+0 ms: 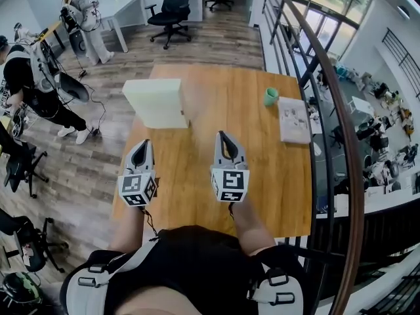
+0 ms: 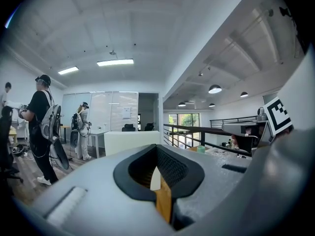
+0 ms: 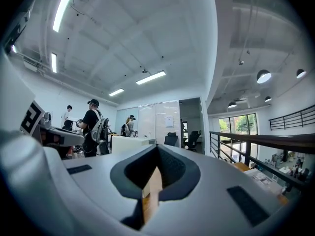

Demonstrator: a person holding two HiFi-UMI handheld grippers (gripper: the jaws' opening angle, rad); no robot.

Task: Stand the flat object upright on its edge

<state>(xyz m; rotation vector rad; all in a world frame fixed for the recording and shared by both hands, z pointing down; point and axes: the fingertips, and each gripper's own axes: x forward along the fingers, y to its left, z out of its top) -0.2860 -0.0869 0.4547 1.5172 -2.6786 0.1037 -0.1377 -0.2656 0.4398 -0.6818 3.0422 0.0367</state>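
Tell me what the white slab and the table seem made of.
The white slab looks like foam or painted board: matte, uniform off-white, no grain. The table looks like wood or veneer, satin: warm orange-brown with faint lengthwise streaks.

I am seeing everything evenly bright: ceiling strip lights [image 2: 114, 62] are glowing, daylight is coming through the windows [image 1: 335, 25] (soft shadows only), and edges are bending, corners going black.

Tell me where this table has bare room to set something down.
Bare: the middle of the table between block and cup; the near strip by the left gripper and right gripper, both shut and empty; the corner below the booklet. Crowded: the right edge, with cup and booklet.
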